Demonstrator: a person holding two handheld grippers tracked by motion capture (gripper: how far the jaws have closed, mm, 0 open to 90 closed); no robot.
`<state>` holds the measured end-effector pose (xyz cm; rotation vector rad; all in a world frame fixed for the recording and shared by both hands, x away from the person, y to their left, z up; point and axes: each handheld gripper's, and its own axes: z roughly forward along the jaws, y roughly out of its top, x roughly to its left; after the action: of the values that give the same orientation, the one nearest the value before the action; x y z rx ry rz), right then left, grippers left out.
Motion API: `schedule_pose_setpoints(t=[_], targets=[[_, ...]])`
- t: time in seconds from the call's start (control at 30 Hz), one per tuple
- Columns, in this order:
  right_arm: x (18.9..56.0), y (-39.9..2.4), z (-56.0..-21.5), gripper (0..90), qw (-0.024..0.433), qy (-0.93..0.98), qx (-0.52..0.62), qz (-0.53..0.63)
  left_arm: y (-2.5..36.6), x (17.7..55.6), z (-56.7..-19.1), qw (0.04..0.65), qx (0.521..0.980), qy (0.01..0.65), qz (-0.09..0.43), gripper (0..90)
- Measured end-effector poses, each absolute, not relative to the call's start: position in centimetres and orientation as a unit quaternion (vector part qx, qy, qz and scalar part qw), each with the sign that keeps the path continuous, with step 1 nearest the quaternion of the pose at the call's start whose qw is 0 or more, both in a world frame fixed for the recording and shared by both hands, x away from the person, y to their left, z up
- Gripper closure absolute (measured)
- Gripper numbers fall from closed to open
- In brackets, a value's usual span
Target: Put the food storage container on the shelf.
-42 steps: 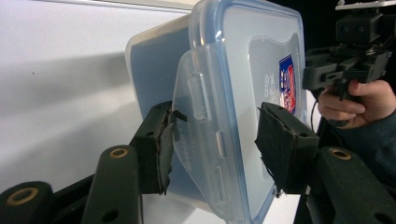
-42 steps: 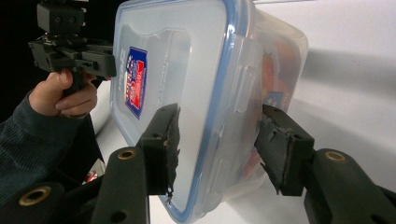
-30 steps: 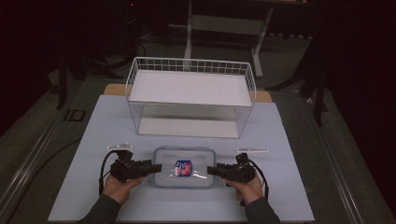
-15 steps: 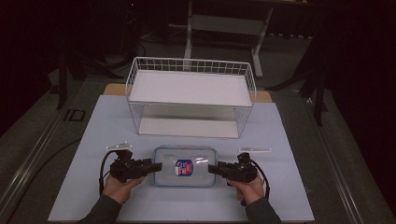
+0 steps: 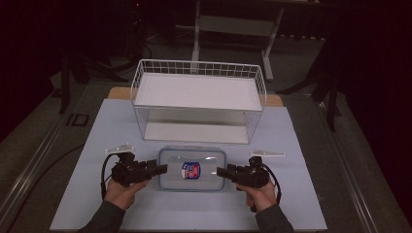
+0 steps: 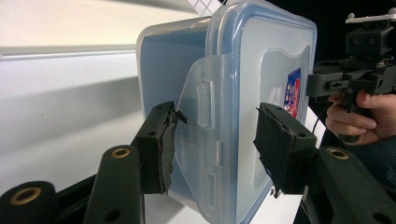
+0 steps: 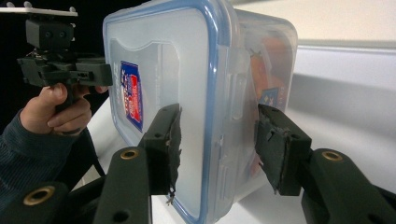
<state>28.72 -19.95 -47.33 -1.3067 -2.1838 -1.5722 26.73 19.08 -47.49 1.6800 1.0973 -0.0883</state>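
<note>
The clear lidded container (image 5: 192,169) sits on the table just at six o'clock of the empty wire rack (image 5: 198,99), with the left gripper (image 5: 154,170) and right gripper (image 5: 224,171) spread open around its end latches, so nothing looks lifted or shelved yet.

One container (image 5: 192,169), one wire rack (image 5: 198,99), two claws.

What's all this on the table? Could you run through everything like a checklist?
Surface: pale blue mat on the table.
Job's things: clear lidded container with a blue rim, flat on the mat; white wire basket rack behind it.
Clutter: two small white strips, one on each side.
Grippers: left tool and right tool, jaws open, astride the container's end clasps.
Cables: black lead looping from the left tool.
Surroundings: dark room, metal stand legs.
</note>
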Motion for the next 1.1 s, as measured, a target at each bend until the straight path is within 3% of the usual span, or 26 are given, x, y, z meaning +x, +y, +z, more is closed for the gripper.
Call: schedule_pose_setpoints(t=[1.1], targets=[[28.5,-20.3,-42.4,51.5,0.027,-0.728,-0.391,-0.562,18.7,26.2,-42.3,0.567,0.707,0.423,0.015,49.0]])
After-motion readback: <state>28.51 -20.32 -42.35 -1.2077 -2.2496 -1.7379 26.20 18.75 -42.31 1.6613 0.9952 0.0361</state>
